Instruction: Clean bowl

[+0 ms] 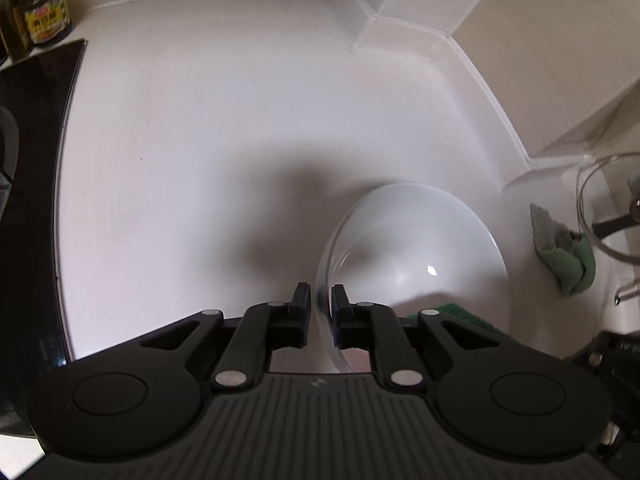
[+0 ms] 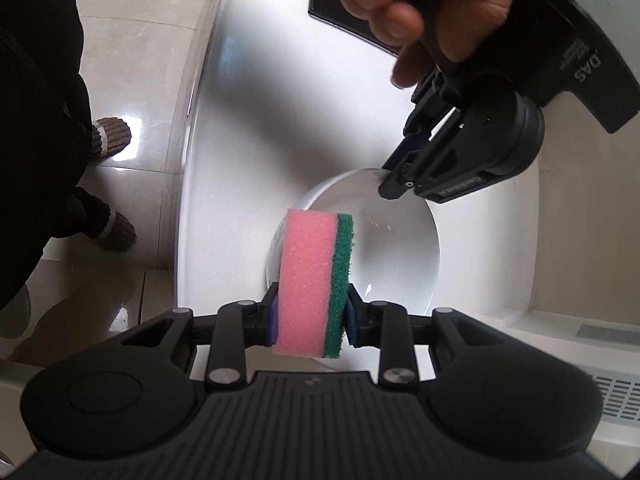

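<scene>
I have the white bowl [image 1: 416,248] sitting on the white counter [image 1: 200,140], at about five o'clock in my left wrist view. My left tongs [image 1: 321,312] straddle its near rim, one pad outside and one inside; the pads look clamped on the rim, and the right wrist view shows those same tongs pinching the bowl's edge at one o'clock. My left hand [image 2: 420,4] wraps the handle above them.

My right tongs [image 2: 310,316] are clenched on a sponge [image 2: 314,284], pink foam to the left and a green scouring layer to the right, standing on edge. It hangs over the bowl's near-left rim; I cannot tell whether it touches the bowl.

In the left wrist view, a jar [image 1: 44,12] stands at ten o'clock beside a black cooktop [image 1: 36,120], and a crumpled green cloth [image 1: 568,256] lies at three o'clock, near a glass lid [image 1: 600,208].
</scene>
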A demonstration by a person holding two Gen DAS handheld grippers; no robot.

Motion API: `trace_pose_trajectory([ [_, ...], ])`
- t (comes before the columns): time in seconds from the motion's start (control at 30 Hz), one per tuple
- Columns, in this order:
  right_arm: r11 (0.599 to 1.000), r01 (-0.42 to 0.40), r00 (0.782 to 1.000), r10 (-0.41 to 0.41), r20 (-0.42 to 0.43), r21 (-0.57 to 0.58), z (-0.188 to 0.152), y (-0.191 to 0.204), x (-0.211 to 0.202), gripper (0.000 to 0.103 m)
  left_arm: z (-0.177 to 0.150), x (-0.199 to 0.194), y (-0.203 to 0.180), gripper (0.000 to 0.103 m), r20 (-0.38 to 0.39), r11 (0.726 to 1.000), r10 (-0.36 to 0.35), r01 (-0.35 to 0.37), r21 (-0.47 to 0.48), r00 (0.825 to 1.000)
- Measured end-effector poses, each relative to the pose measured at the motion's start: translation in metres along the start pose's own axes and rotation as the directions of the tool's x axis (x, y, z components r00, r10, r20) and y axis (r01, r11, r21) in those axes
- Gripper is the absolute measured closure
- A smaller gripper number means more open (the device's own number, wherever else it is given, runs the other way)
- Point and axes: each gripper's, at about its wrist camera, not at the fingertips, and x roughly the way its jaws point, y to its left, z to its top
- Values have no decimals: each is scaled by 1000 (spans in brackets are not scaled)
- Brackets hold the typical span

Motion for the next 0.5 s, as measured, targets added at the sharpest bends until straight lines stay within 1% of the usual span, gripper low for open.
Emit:
trace_pose_trajectory([
  [0.07, 1000, 2, 1000, -2, 0, 5, 1, -1, 3, 77, -8, -7, 0, 87, 8, 1000, 2, -2, -8, 1000],
  [0.17, 1000, 5, 1000, -5, -1, 7, 1, -1, 4, 77, -25, -15, 0, 87, 5, 999, -16, 17, -35, 1000],
  [0.23, 1000, -1, 1000, 1, 5, 0, 2, -2, 3, 77, -32, -15, -5, 87, -3, 1000, -12, 12, -20, 1000],
  [0.33, 1000, -5, 1000, 5, 10, -16, 4, 1, 3, 77, -29, -11, -7, 89, -4, 1000, 8, -8, -8, 1000],
  [0.5, 1000, -14, 1000, 14, 11, -29, 1, 2, 4, 77, -7, -5, -5, 92, 19, 999, 15, -16, 44, 1000],
])
